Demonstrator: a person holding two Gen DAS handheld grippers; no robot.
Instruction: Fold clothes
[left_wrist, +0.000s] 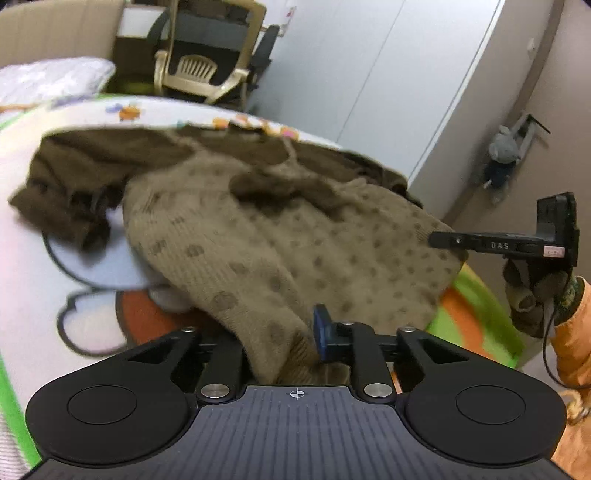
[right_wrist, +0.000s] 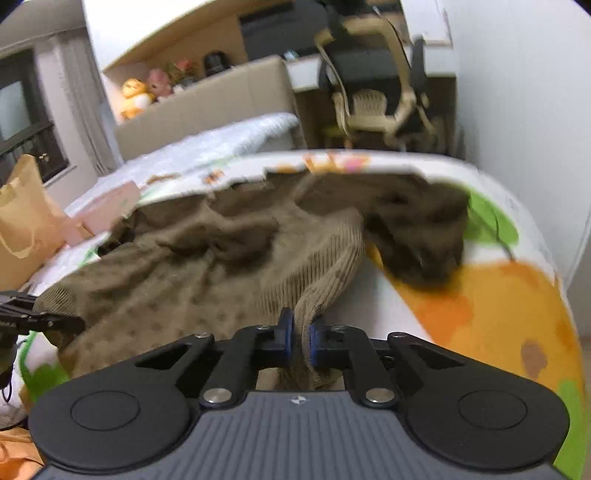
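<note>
**Two grippers, one sweater, both pinching knit**

One tan knit sweater (left_wrist: 280, 236) with darker dots lies crumpled on the cartoon-print bed cover (right_wrist: 498, 306); its dark brown parts, including one sleeve (right_wrist: 424, 236), bunch toward the far edge of the cover. All places below are given from the sweater.

The left gripper (left_wrist: 288, 339) sits at the sweater's near edge, its fingers clamped on a fold of dotted knit that runs up between them; only one blue pad (left_wrist: 322, 328) shows, the other is hidden by cloth. The right gripper (right_wrist: 299, 338) is at the sweater's ribbed hem (right_wrist: 314, 273), its two blue pads pressed together on a twist of that ribbing.

In the left wrist view, the right gripper's black finger touches the sweater's right-hand edge, held by one gloved hand (left_wrist: 532, 291) with an orange sleeve.

Beyond the sweater stands one beige chair (left_wrist: 199, 70). To the left of the sweater, in the right wrist view, one brown paper bag (right_wrist: 22, 221) stands beside one pink box (right_wrist: 107, 210).
</note>
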